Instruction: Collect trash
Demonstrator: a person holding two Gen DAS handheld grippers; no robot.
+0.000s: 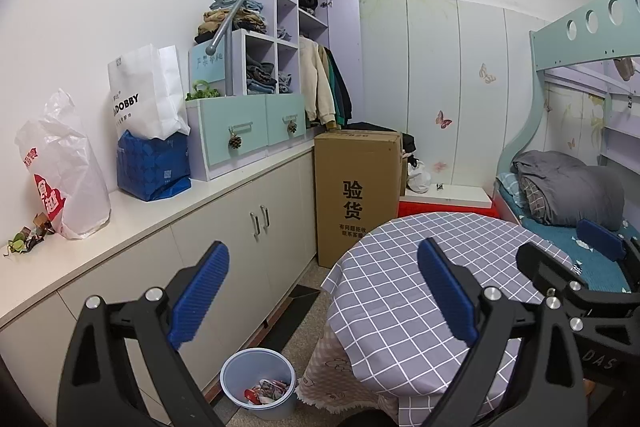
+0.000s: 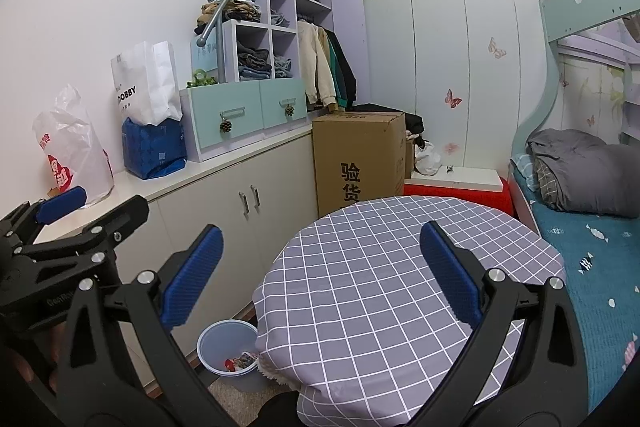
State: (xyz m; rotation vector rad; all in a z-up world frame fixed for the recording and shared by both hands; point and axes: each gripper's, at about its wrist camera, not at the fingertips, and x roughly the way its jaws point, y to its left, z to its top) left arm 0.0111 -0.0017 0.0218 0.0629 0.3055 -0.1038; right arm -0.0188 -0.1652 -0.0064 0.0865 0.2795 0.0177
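A small pile of crumpled wrappers lies on the white counter at the far left, beside a white plastic bag. A pale blue bin with wrappers inside stands on the floor between the cabinet and the round table; it also shows in the right wrist view. My left gripper is open and empty, held in the air above the bin and the table edge. My right gripper is open and empty above the checked tablecloth. Each gripper shows at the edge of the other's view.
On the counter stand a blue bag, a white paper bag and a drawer-and-shelf unit. A tall cardboard box stands past the cabinet. A bunk bed with a grey quilt is on the right.
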